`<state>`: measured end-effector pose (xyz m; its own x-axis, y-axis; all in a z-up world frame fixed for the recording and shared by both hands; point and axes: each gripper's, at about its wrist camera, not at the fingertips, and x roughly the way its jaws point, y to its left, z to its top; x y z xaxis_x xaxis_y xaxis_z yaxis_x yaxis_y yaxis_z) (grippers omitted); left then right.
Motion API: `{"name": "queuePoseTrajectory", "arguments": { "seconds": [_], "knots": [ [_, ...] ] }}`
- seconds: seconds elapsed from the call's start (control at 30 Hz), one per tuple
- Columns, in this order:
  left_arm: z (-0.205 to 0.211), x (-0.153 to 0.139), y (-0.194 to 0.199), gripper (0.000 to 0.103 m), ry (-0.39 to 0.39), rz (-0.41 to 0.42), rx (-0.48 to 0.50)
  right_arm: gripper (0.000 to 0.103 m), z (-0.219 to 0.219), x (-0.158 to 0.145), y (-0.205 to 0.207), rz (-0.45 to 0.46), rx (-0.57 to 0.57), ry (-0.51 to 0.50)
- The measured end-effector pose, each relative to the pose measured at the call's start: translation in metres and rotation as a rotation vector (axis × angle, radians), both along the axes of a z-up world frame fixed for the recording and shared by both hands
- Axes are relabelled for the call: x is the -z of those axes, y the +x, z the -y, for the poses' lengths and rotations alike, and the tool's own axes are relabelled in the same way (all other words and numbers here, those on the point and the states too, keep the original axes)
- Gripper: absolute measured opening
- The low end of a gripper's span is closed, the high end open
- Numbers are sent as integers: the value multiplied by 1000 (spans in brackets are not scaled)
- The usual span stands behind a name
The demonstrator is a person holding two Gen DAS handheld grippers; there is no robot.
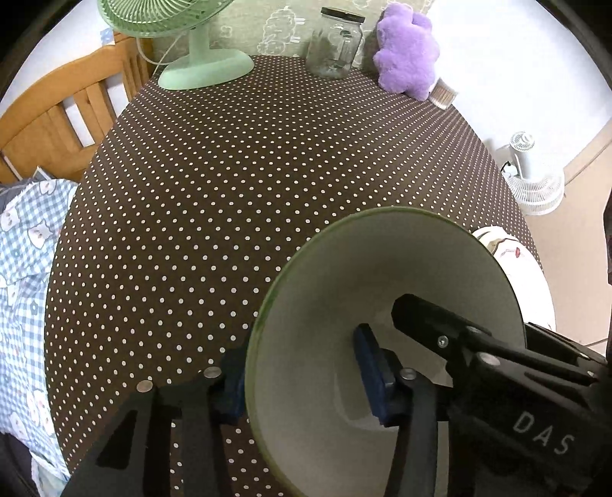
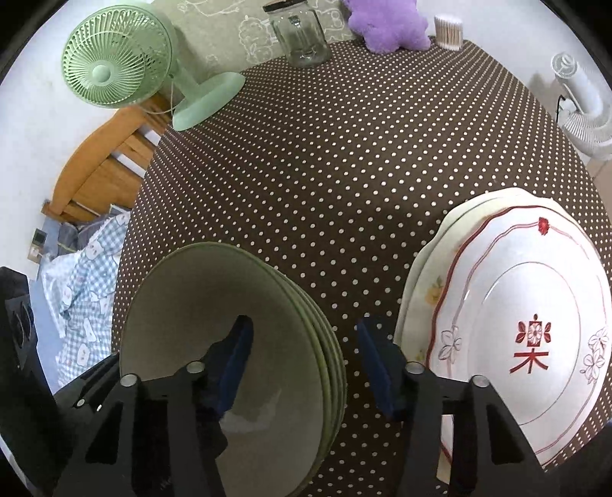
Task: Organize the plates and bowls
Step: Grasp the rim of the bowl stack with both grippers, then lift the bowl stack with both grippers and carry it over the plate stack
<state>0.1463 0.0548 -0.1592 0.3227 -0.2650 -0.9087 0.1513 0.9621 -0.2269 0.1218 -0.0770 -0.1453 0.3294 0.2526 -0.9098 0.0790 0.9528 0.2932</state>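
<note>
A stack of green bowls stands on the dotted table at lower left in the right wrist view. It also shows in the left wrist view. My left gripper straddles the bowl's left rim, one finger outside and one inside, jaws apart. My right gripper is open over the stack's right rim, its left finger inside the bowl. In the left wrist view the right gripper's finger reaches into the bowl. A stack of plates, the top one white with red pattern, lies at the right.
On the brown dotted tablecloth, a green desk fan, a glass jar, a purple plush toy and a cotton-swab box stand along the far edge. A wooden chair and a white floor fan flank the table.
</note>
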Motion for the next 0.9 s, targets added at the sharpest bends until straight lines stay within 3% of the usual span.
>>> {"name": "queuePoseTrajectory", "arguments": {
  "seconds": [0.17, 0.47, 0.9],
  "knots": [
    [3, 2, 2, 49, 15, 0, 27, 46, -10, 3, 7, -32, -15, -13],
    [7, 0, 3, 49, 53, -4, 35, 46, -17, 8, 12, -74, -22, -73],
    [-3, -4, -12, 48, 30, -49, 16, 46, -24, 1, 3, -97, -47, -92]
  ]
}}
